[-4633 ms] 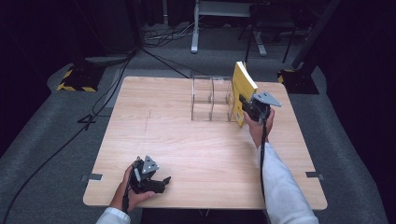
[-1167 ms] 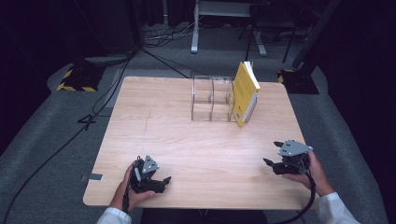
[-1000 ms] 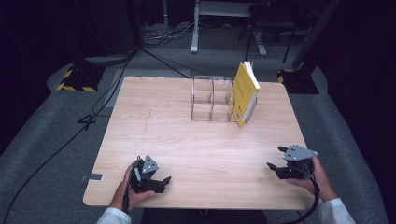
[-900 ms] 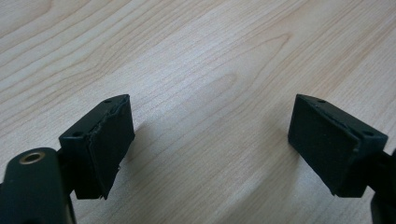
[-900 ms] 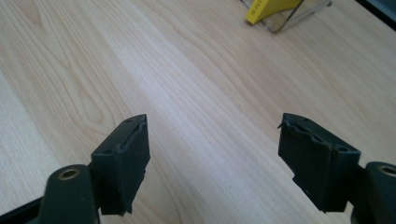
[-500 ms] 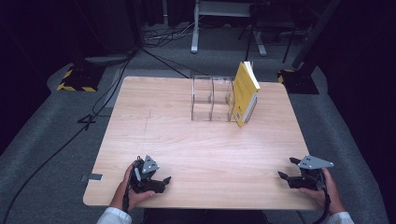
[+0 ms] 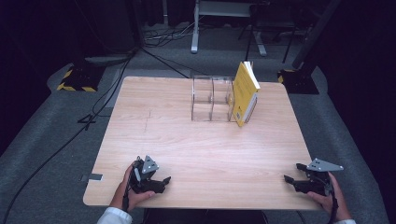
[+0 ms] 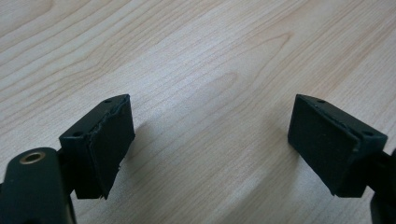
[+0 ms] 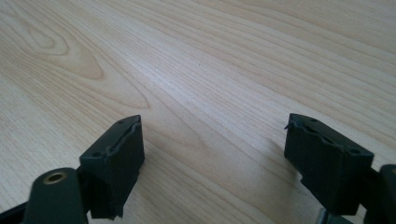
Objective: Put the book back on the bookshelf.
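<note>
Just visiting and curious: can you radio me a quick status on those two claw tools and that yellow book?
Left gripper open, holding nothing, near table edge. Right gripper open, holding nothing, at near right corner. Yellow book leaning in clear rack. Bare wood between them.

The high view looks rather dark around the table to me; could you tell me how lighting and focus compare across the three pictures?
High view: the table is brightly lit, the floor around it falls into near black, and the yellow book looks slightly soft. Left gripper view: even light, soft shadows under the jaws, wood grain sharp. Right gripper view: the same even light, with the far grain a little blurred.
</note>
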Demonstrator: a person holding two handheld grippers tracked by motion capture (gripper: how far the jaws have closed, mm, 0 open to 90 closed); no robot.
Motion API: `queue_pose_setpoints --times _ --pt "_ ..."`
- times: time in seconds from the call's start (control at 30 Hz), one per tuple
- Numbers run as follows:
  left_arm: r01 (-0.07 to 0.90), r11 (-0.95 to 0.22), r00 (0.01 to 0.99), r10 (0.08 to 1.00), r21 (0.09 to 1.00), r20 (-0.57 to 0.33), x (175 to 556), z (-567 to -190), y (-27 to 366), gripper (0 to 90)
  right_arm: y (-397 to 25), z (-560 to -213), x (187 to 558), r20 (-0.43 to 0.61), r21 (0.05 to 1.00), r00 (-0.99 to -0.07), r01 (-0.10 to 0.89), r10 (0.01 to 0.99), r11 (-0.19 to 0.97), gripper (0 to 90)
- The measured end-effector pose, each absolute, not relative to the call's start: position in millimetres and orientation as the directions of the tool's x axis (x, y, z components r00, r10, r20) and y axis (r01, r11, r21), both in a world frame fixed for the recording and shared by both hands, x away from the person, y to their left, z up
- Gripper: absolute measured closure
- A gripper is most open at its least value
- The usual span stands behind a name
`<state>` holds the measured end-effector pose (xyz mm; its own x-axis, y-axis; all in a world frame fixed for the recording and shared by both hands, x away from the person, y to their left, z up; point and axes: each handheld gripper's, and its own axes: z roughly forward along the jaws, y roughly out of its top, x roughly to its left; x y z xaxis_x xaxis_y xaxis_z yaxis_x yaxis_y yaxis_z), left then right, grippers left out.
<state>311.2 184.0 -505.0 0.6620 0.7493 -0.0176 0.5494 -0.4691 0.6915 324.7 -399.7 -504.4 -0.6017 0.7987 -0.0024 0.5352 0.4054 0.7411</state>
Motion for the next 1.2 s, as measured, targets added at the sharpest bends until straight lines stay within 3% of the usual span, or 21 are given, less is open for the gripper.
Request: queue_pose_setpoints --times 1.2 --pt "0.548 -0.474 0.669 0.743 0.689 -0.02 312.1 -504.7 184.1 15.0 -398.1 -504.7 324.6 -0.011 0.743 -0.595 0.533 0.803 0.405 18.9"
